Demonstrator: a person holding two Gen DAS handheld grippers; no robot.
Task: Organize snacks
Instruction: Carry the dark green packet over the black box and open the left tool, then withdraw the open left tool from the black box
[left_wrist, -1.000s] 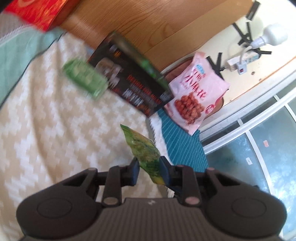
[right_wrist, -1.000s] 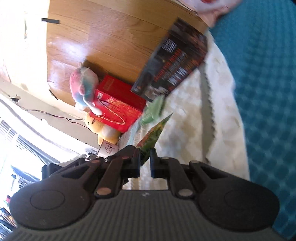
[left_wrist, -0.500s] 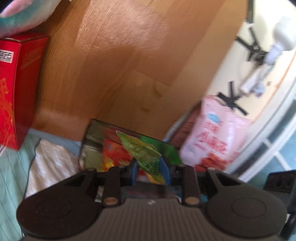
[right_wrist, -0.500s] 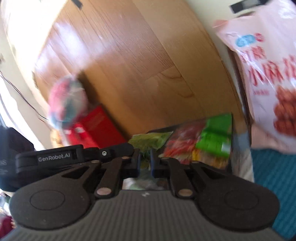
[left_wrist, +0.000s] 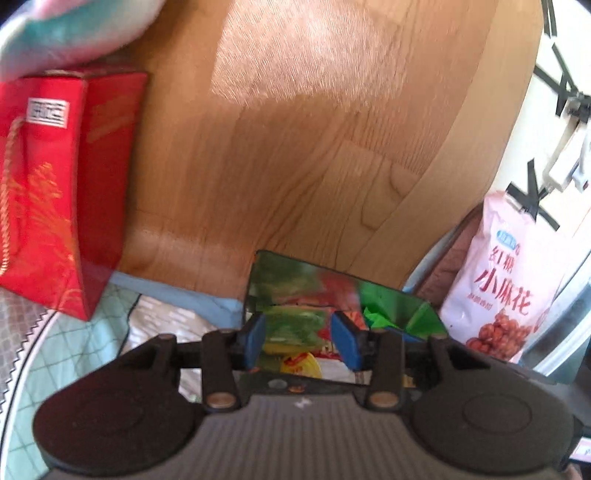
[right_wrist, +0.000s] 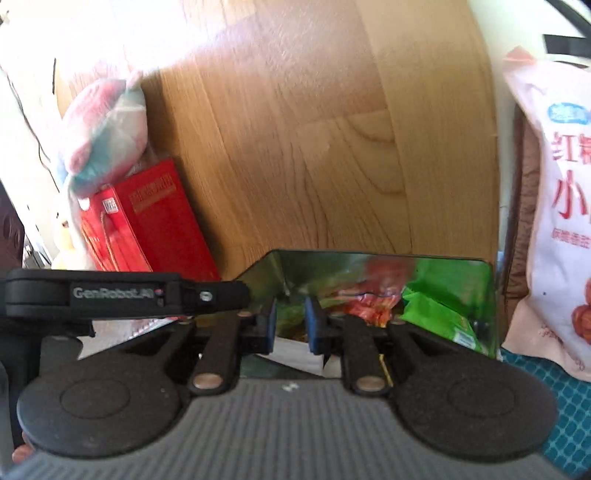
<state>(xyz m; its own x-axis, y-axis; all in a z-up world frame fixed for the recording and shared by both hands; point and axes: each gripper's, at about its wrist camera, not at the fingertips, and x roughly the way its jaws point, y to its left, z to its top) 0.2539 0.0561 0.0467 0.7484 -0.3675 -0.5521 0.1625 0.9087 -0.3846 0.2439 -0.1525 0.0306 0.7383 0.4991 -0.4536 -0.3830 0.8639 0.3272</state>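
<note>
An open box with a shiny lining (left_wrist: 280, 273) (right_wrist: 454, 273) stands against the wooden headboard and holds red (right_wrist: 369, 306) and green snack packets (right_wrist: 436, 314). My left gripper (left_wrist: 300, 343) hovers over its near edge with jaws opening. The blurred green packet (left_wrist: 291, 325) lies loose below the gap, clear of the blue pads (left_wrist: 255, 343). My right gripper (right_wrist: 291, 328) is beside it over the same box, jaws opening too. A green blur of the packet (right_wrist: 290, 315) shows in its narrow gap, and the pads do not visibly press it. The left gripper's side (right_wrist: 110, 293) crosses the right wrist view.
A large pink snack bag (left_wrist: 506, 280) (right_wrist: 561, 184) leans to the right of the box. A red gift bag (left_wrist: 55, 184) (right_wrist: 147, 225) stands at the left with a plush toy (right_wrist: 103, 129) on top. The wooden headboard (left_wrist: 295, 147) rises close behind.
Both grippers carried the green packet from the blanket up to the box, and both have now let go of it as their jaws spread; the packet has dropped toward the box.
</note>
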